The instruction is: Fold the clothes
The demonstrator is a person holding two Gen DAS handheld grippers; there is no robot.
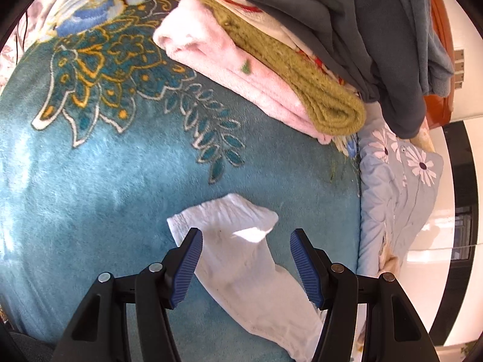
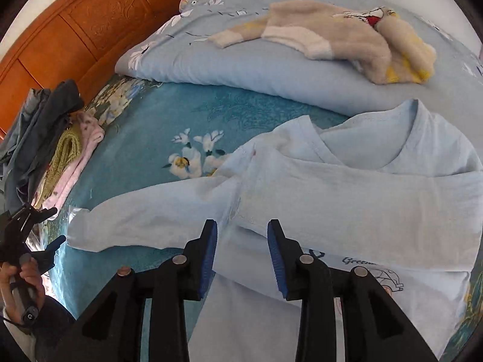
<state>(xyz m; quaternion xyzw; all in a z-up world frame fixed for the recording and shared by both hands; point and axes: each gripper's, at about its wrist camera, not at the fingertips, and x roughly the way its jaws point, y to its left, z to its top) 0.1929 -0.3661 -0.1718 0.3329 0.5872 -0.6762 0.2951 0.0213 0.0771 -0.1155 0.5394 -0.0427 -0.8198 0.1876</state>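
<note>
Left gripper (image 1: 246,267) spread over the shirt's sleeve (image 1: 241,259) on the blanket (image 1: 90,196) — right gripper (image 2: 242,256) part-spread above the pale blue shirt (image 2: 347,187), pinching nothing.

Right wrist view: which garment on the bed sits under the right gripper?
The pale blue long-sleeved shirt, spread flat beneath the open right gripper. The fuzzy beige sweater lies far off on the quilt.

2 black plastic grippers, the left gripper (image 1: 246,264) and right gripper (image 2: 242,259), carry ribbed blue pads (image 2: 209,261) and round silver rivets (image 2: 179,259); a dark sleeve (image 2: 52,321) covers the wrist.
</note>
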